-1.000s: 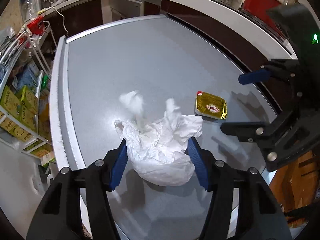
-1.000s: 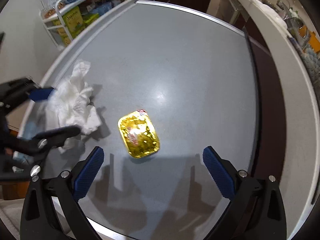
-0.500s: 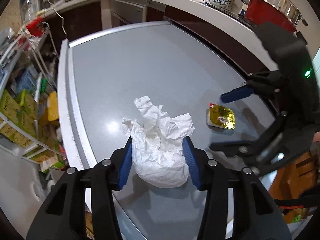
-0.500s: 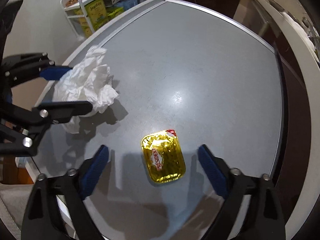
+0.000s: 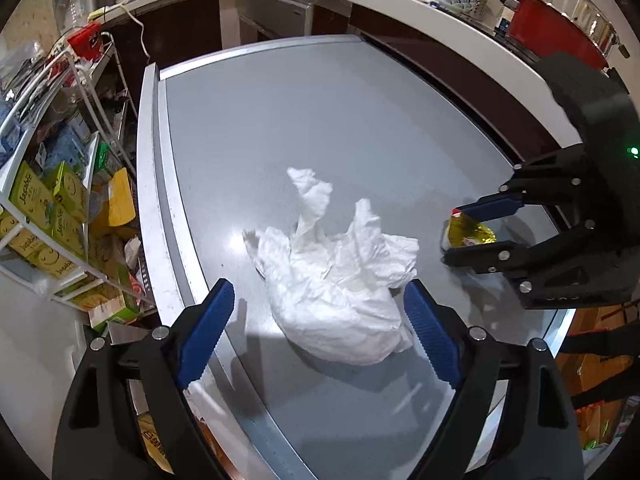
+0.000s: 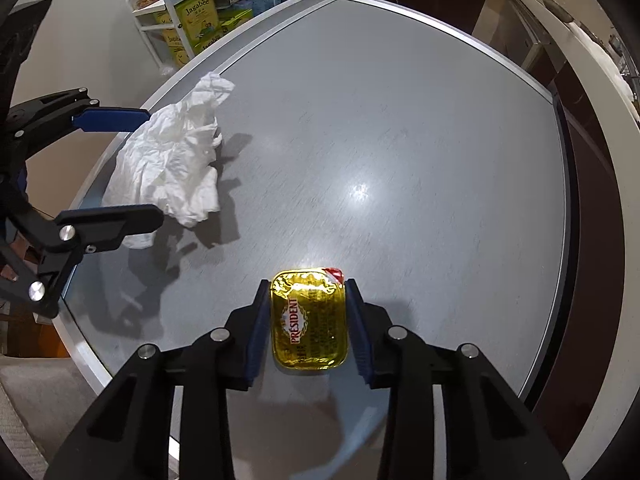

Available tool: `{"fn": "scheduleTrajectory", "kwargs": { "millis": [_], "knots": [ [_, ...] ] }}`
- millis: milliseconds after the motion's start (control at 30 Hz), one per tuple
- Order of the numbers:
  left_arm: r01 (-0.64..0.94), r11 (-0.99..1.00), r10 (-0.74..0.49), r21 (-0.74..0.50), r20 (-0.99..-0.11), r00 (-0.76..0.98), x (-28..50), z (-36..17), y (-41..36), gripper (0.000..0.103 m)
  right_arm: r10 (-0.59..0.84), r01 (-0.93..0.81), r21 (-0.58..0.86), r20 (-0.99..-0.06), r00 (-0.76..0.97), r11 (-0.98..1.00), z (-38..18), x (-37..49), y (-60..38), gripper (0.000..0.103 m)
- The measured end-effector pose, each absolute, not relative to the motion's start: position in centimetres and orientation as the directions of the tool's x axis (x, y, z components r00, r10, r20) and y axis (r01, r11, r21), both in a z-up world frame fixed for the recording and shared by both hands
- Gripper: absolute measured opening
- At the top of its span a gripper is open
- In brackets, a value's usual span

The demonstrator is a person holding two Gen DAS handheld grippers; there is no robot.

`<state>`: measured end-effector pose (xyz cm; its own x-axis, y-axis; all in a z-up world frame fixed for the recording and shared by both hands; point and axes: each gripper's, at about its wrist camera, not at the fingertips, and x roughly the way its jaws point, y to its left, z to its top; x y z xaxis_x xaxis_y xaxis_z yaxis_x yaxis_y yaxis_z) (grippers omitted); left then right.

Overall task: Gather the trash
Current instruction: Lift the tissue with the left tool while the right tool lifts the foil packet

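Note:
A crumpled white paper napkin [image 5: 340, 280] lies on the grey table near its left edge; it also shows in the right wrist view [image 6: 168, 168]. My left gripper [image 5: 320, 304] is open, its blue pads standing apart on either side of the napkin. A gold foil butter packet [image 6: 308, 320] marked PRESIDENT lies on the table. My right gripper [image 6: 308, 296] is shut on the packet, one pad against each long side. In the left wrist view the packet [image 5: 468, 232] sits between the right gripper's fingers [image 5: 492, 206].
The grey table [image 5: 320, 120] has a metal rim [image 5: 148, 200]. A white wire rack with green boxes [image 5: 36, 208] stands left of it. A kitchen counter [image 5: 440, 12] with a red pot [image 5: 552, 24] runs behind.
My left gripper opened and let go of the napkin, which now lies loose. My right gripper moved forward over the butter packet and closed on it.

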<state>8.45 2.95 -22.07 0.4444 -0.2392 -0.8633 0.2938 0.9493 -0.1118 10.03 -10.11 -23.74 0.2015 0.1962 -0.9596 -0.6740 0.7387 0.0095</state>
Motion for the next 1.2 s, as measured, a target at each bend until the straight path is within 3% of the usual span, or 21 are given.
{"fn": "scheduleTrajectory", "kwargs": {
  "millis": [133,200,300,467,667,733,767,867,900,1167,1200],
  "knots": [
    [0.304,0.942,-0.267,-0.140,-0.861,0.432,8.8,-22.4,2.8,0.087,0.206,-0.660,0.014,-0.955,0.215,0.751,-23.1,9.7,-10.4,0.036],
    [0.315,0.938,-0.274,-0.144,-0.863,0.424,8.9,-22.6,2.5,0.059,0.208,-0.659,0.013,-0.954,0.218,0.752,-22.9,9.4,-10.5,0.036],
    [0.325,0.932,-0.294,-0.160,-0.859,0.419,8.9,-22.5,2.3,0.051,0.205,-0.655,0.008,-0.953,0.224,0.755,-22.7,9.0,-10.5,0.036],
    [0.338,0.928,-0.301,-0.156,-0.848,0.436,8.5,-21.7,2.1,0.043,0.206,-0.627,0.019,-0.952,0.227,0.779,-22.9,8.8,-11.1,0.035],
    [0.338,0.928,-0.300,-0.155,-0.849,0.435,8.3,-21.4,2.2,0.040,0.218,-0.604,0.041,-0.950,0.223,0.796,-23.1,8.3,-11.4,0.035],
    [0.340,0.930,-0.290,-0.142,-0.851,0.438,8.2,-21.3,2.1,0.041,0.219,-0.603,0.043,-0.950,0.221,0.796,-23.0,7.9,-11.9,0.035],
    [0.344,0.931,-0.277,-0.124,-0.853,0.443,8.1,-21.3,2.0,0.049,0.219,-0.603,0.043,-0.950,0.221,0.797,-22.9,7.8,-11.9,0.035],
    [0.329,0.941,-0.236,-0.080,-0.852,0.468,7.7,-21.0,1.8,0.088,0.221,-0.602,0.048,-0.951,0.217,0.797,-22.9,7.5,-11.9,0.035],
    [0.316,0.946,-0.223,-0.068,-0.847,0.483,7.4,-20.8,1.9,0.094,0.222,-0.601,0.051,-0.951,0.214,0.798,-23.0,7.4,-11.9,0.035],
    [0.248,0.959,-0.245,-0.140,-0.851,0.465,6.7,-22.2,3.1,0.094,0.227,-0.592,0.063,-0.952,0.206,0.803,-23.1,7.0,-12.4,0.036],
    [0.252,0.958,-0.247,-0.140,-0.848,0.469,6.9,-22.3,3.0,0.088,0.226,-0.591,0.063,-0.952,0.206,0.804,-23.1,6.9,-12.5,0.036]
  ]
}}
